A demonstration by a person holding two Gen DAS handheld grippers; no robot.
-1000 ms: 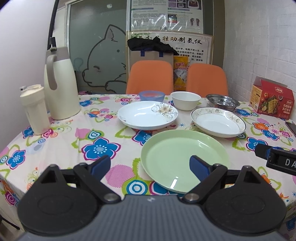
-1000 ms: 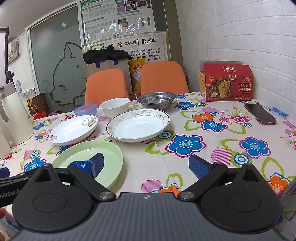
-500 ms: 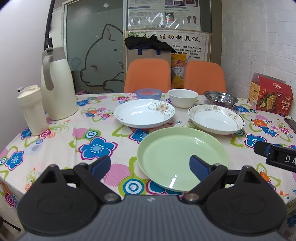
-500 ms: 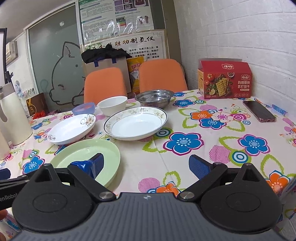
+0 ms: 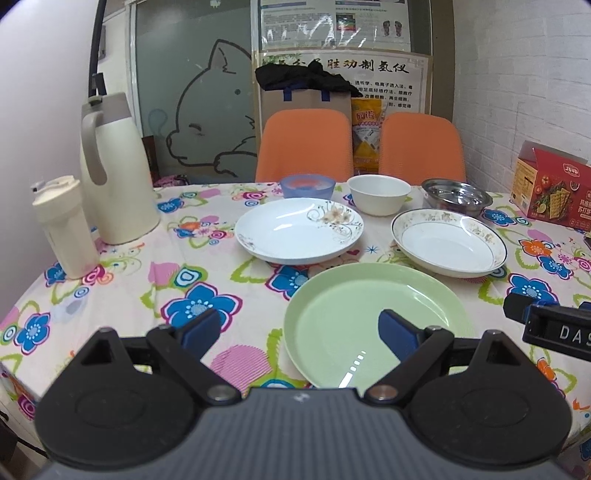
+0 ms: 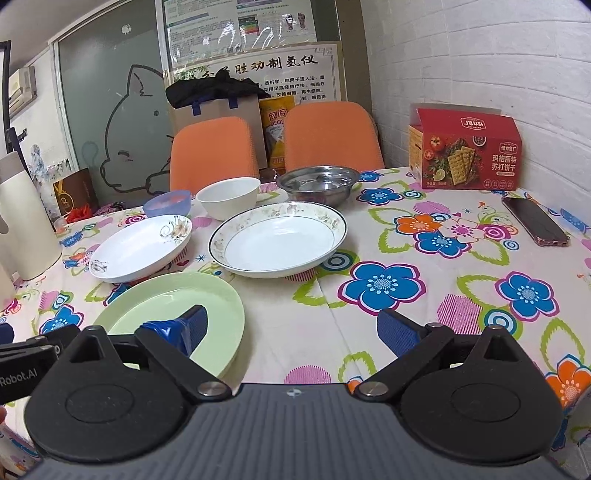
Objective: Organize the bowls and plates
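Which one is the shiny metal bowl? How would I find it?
Find the red cracker box by the brick wall. Left of it, before the right-hand orange chair, sits the metal bowl. It alone is silver; the bowls beside it are white and blue.

I saw even, bright indoor light from overhead, soft shadows only. A ceiling-lamp glare streak sat on the green plate (image 5: pixel 373 314); the wall poster (image 6: pixel 240 26) film glared too. Focus was sharp; fisheye bent edges, corners went dark.

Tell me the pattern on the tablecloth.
The tablecloth is white with bright multicoloured flowers and circles, clearest in the right wrist view.
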